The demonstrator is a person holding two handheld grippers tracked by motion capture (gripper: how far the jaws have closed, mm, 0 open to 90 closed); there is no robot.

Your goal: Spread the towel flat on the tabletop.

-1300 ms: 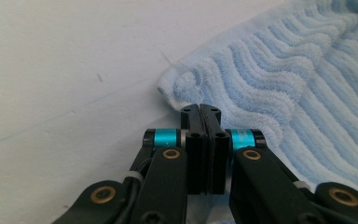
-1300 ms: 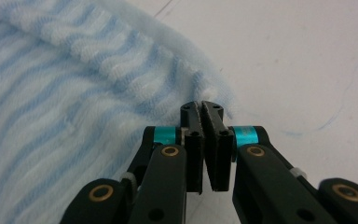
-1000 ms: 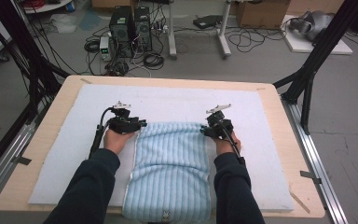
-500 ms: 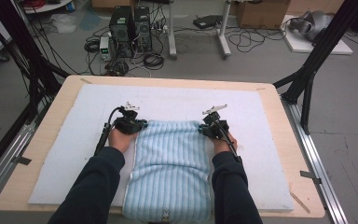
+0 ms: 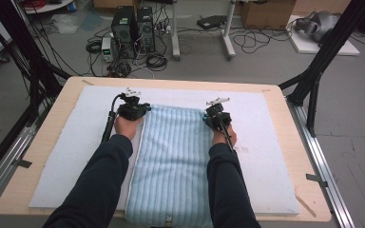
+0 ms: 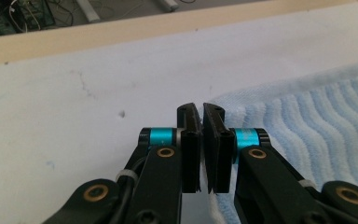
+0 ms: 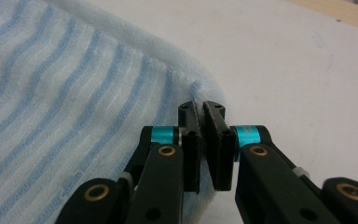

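On the surface [image 5: 285, 142], a white mat [image 5: 66, 156] carries the striped blue towel [image 5: 173, 161], lying centred and reaching the near edge. Left tongs [image 5: 140, 110] and right tongs [image 5: 208, 116] are clamped on its far corners; grasping done, folding remains.

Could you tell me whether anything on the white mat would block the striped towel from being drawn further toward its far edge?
Nothing visible does: beyond the light blue striped terry towel, the white foam mat lies bare. The left gripper and right gripper pinch the towel's far corners.
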